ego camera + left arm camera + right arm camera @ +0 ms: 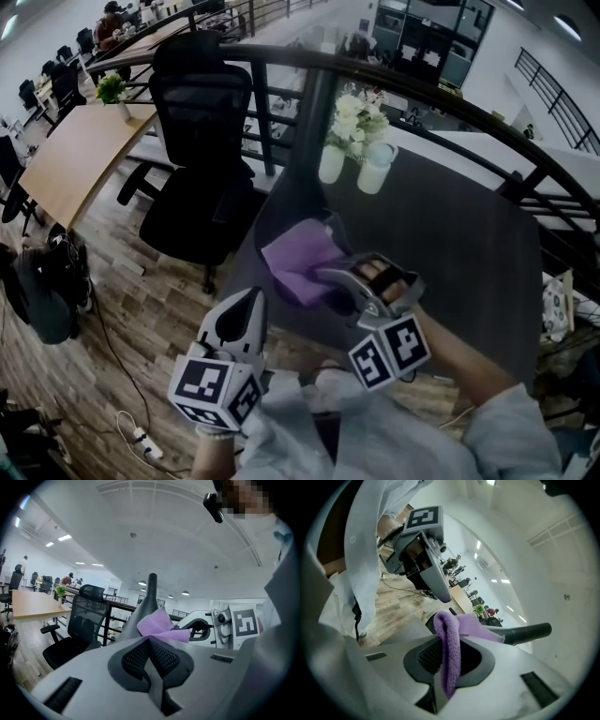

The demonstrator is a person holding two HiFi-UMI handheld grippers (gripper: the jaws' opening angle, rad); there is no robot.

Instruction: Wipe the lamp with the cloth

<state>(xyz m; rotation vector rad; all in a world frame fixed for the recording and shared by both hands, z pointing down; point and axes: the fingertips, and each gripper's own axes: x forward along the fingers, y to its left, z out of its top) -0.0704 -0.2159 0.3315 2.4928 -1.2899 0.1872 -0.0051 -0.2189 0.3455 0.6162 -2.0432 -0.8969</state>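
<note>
R gripper (pixel 448 641) has its fingers shut tight on the purple cloth (pixel 449 667). A fold of it hangs down between them & the rest spreads out past the tips. L gripper (pixel 150 640) has its fingers pressed together w/ nothing in them.

The cloth is up in the air over the near left part of the dark tabletop (pixel 450 234), close to the left edge. It's right by the lamp (pixel 151 590), a grey cone w/ a dark pole on top. It looks to lie against the pole, but can't tell for sure.

L gripper tip is near the cloth, not touching it. 2 white vases (pixel 330 164) w/ flowers stand side by side at the far edge. A black chair (pixel 199 122) is on the wood floor past the left edge.
</note>
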